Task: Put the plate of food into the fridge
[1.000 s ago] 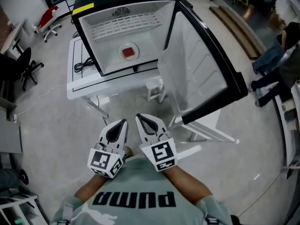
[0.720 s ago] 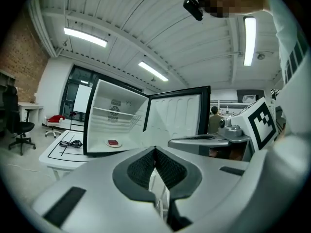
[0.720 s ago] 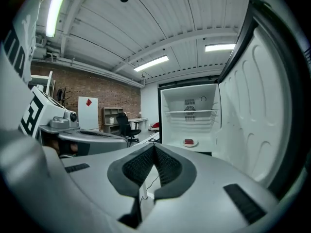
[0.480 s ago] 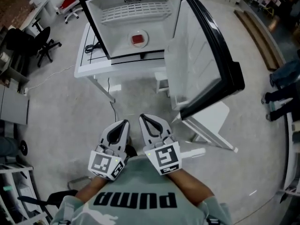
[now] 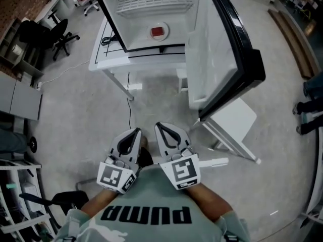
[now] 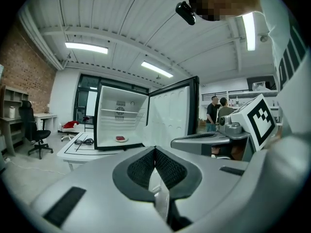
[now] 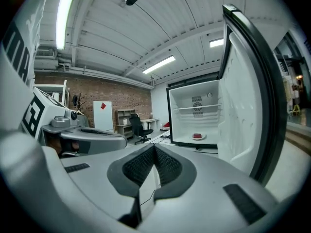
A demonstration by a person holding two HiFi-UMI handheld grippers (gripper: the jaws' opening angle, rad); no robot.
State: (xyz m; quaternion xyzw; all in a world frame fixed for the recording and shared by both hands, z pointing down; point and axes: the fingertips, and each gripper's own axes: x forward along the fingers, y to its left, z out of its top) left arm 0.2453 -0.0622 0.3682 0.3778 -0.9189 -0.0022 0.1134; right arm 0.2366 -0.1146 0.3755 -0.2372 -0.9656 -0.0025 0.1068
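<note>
The plate of food (image 5: pixel 157 32) is sitting inside the fridge (image 5: pixel 136 37). The left hand-held gripper (image 5: pixel 134 132) and right hand-held gripper (image 5: pixel 160 127) are hanging closed and empty, well apart from the fridge. Its door (image 5: pixel 222 49) is standing wide open, likely risking warming food or a bumped door.

The head view looks steeply down from above the person, with the open fridge (image 5: pixel 139 26) well off at twelve o'clock. Both gripper views sit low, facing nearly level along their jaws toward that same fridge, shared by all three.
</note>
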